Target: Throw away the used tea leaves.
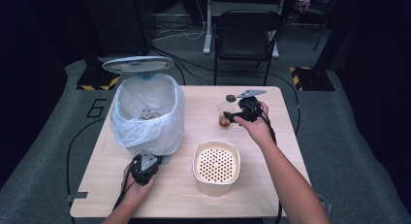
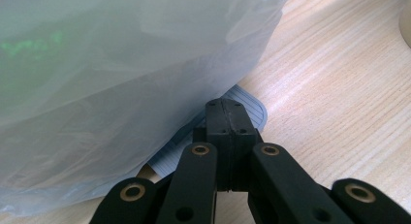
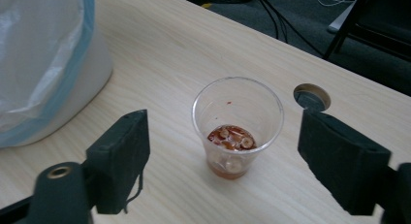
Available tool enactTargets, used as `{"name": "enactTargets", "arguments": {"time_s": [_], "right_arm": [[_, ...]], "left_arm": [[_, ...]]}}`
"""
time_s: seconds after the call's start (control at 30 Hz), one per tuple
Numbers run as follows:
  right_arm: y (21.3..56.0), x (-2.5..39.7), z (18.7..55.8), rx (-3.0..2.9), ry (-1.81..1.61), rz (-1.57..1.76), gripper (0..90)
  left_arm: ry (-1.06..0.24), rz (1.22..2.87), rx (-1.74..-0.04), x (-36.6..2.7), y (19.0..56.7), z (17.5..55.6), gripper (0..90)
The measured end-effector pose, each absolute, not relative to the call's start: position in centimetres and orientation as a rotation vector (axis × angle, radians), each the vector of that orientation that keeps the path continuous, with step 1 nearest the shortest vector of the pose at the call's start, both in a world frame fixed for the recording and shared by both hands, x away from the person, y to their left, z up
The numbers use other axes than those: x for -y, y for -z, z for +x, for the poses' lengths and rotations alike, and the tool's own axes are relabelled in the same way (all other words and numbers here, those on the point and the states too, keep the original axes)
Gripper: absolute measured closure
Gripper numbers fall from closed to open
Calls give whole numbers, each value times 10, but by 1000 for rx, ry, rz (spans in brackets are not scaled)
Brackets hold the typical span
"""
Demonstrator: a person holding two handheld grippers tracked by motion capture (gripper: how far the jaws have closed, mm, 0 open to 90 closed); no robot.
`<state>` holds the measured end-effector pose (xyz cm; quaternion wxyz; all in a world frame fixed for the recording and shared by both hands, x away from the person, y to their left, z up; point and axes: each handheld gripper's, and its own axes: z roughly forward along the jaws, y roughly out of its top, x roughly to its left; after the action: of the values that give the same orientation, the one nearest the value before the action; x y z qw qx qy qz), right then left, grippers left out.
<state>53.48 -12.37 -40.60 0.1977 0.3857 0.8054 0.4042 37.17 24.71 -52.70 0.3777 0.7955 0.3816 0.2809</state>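
— What do the surfaces look like?
— Pale matt wood-grain table [image 3: 184, 49]; clear glossy plastic cup [image 3: 237, 124]; thin, crinkled, translucent plastic bin liner [image 2: 121, 78].
— And the fingers [image 3: 121, 156]?
— Matt black plastic.

Lab or recording studio, not home. Landmark: wooden table [image 1: 194, 195] on grey carpet. Beyond table: black folding chair [image 1: 245, 37], white desk legs, loose cables on floor. At table's far corners: stand bases with yellow-black hazard tape [image 1: 310, 76]. Left of table: number "6" [image 1: 97, 107] marked on carpet. Surroundings dark.
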Motion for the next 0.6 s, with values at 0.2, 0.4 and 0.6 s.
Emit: {"name": "enactTargets", "arguments": {"time_s": [0.2,0.4,0.6], "right_arm": [[403,118,545,-2234,-1124,1058,143],[405,110,556,-2248,-1101,1054,97],[415,105,565,-2237,-1070,1095,57]], "left_arm": [[-703,2027,-984,-248,527,372,900],[-703,2026,-985,-248,527,372,900],[-706,2024,-986,-248,527,372,900]]}}
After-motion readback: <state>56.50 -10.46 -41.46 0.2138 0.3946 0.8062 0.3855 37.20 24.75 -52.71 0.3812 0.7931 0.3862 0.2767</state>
